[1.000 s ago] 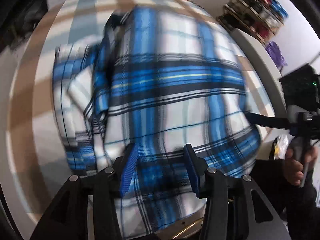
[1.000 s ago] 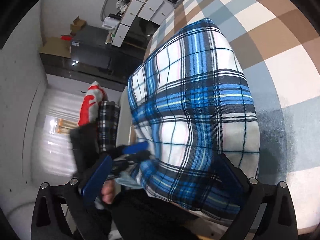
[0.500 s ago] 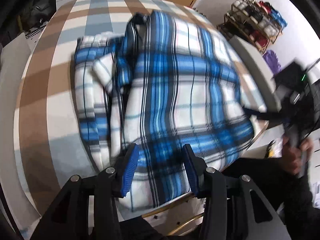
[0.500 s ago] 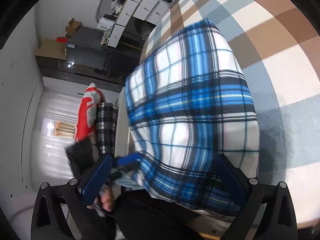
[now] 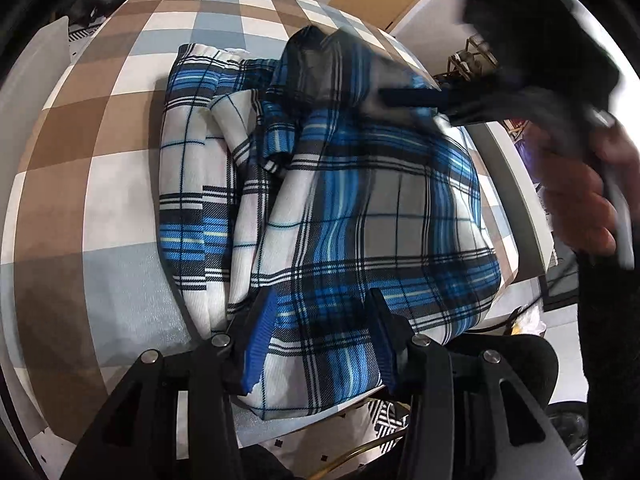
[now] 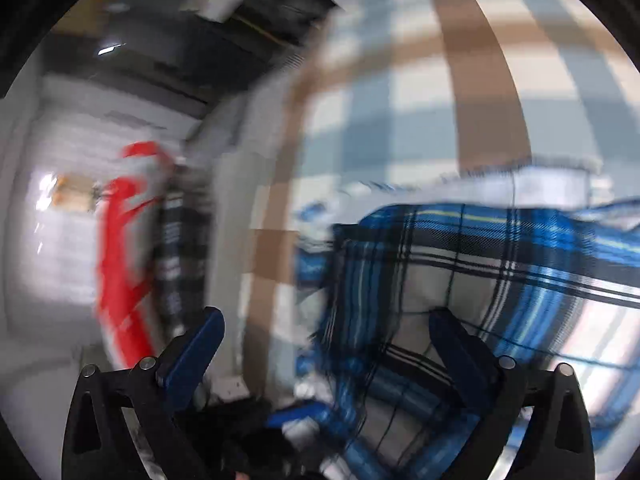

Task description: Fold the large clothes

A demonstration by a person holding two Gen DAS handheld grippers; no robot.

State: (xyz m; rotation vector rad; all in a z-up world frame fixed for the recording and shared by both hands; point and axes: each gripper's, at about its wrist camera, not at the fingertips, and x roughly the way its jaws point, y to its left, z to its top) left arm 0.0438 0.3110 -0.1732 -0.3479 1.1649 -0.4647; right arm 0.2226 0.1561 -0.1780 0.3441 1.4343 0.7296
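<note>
A blue, white and black plaid shirt (image 5: 360, 208) lies folded on the checked tablecloth (image 5: 80, 200), with its sleeve side bunched at the left. Its near hem hangs over the table's front edge. My left gripper (image 5: 320, 338) hovers over that hem, its blue pads apart and the cloth lying flat between them, not pinched. The right gripper (image 5: 380, 84), blurred by motion and held by a hand (image 5: 580, 200), reaches over the shirt's far right part near the collar. In the right wrist view the right gripper (image 6: 326, 344) stands wide open above the plaid shirt (image 6: 460, 264), holding nothing.
The brown, grey and white checked table (image 6: 440, 92) extends well beyond the shirt at the left and far side. A red-and-white garment (image 6: 128, 264) and a black-checked one hang beside the table. A white ledge (image 5: 516, 200) runs along the right edge.
The right gripper has swept fast from the table's near edge across the shirt toward its far end. The left gripper has drawn back a little, so more of the shirt and table shows.
</note>
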